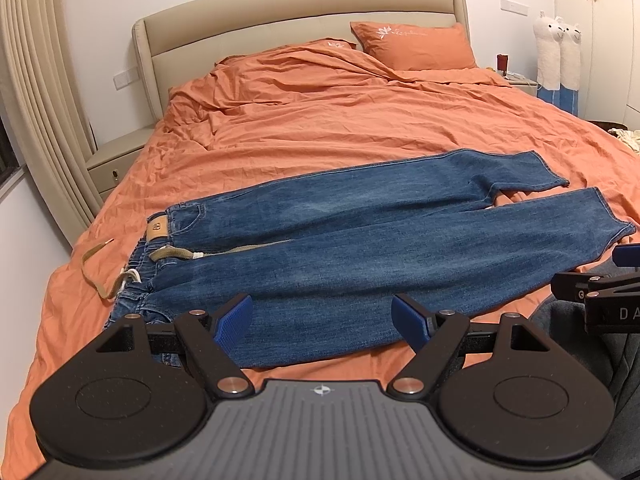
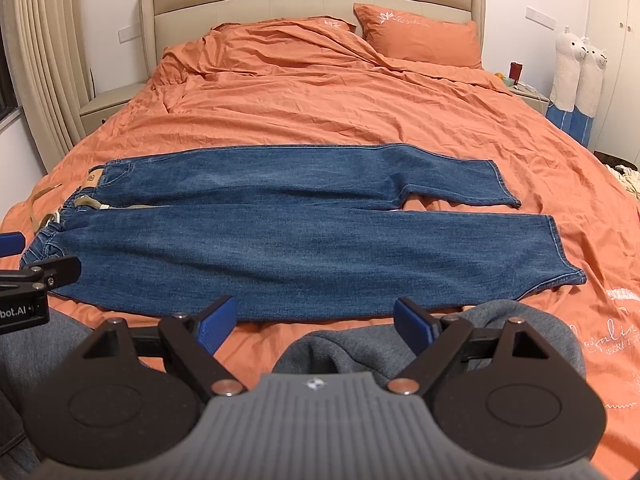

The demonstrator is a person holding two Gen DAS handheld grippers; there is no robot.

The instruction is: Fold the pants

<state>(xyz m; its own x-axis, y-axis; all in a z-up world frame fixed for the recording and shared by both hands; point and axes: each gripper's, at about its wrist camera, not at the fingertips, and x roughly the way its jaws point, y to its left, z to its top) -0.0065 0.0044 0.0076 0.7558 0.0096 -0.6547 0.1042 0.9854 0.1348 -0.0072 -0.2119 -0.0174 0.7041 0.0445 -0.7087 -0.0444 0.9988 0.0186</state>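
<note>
Blue jeans (image 1: 340,248) (image 2: 288,240) lie flat across the orange bed, waistband at the left, leg hems at the right, the two legs side by side. A tan drawstring (image 1: 100,276) trails off the waistband onto the sheet. My left gripper (image 1: 322,320) hovers open over the near edge of the jeans, closer to the waist end, with nothing between its blue pads. My right gripper (image 2: 314,322) hangs open just short of the near leg's edge, above a grey garment (image 2: 440,340). Each gripper shows at the edge of the other's view.
The orange bed sheet (image 1: 320,120) is wrinkled, with two orange pillows (image 1: 416,46) by the beige headboard. Nightstands flank the bed (image 1: 116,156). Two alpaca plush toys (image 2: 580,76) stand at the right wall. Curtains hang at the left. Grey clothing lies at the bed's near edge.
</note>
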